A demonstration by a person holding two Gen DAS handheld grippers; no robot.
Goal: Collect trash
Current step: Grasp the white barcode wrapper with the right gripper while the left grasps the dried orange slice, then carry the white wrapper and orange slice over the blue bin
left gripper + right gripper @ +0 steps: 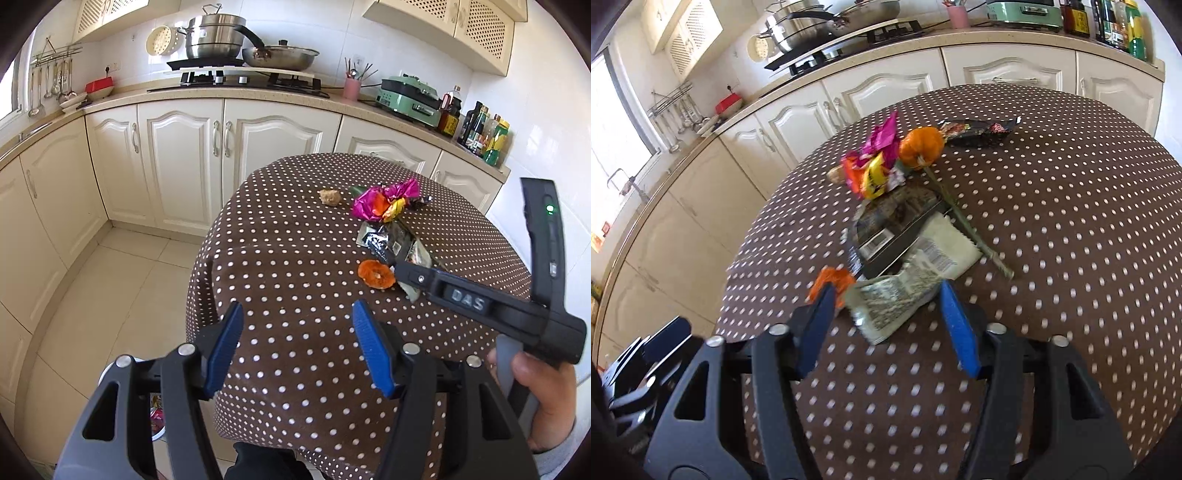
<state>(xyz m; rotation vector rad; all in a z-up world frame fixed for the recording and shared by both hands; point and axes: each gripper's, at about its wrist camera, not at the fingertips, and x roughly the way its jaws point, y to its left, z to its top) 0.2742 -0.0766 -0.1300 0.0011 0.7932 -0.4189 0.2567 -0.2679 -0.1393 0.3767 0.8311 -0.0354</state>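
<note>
Trash lies on a brown polka-dot table [295, 332]: a magenta wrapper [384, 195], black and silver packets [391, 243], an orange peel [375, 273] and a beige lump [330, 196]. My left gripper [295, 343] is open and empty above the table's near edge. My right gripper [886, 317] is open, its blue fingers either side of a crumpled pale printed wrapper [894, 302]. In the right wrist view I also see an orange fruit piece [921, 147], a green stem [967, 225], candy wrappers [875, 162] and a black packet [982, 131]. The right gripper also shows in the left wrist view [402, 275].
Cream kitchen cabinets [184, 155] and a counter with a stove, pots [214, 40], a pink cup [351, 88], a green appliance [410, 98] and bottles [484, 133] curve behind the table. Tiled floor [122, 288] lies left. A metal bin rim [159, 417] shows below the left gripper.
</note>
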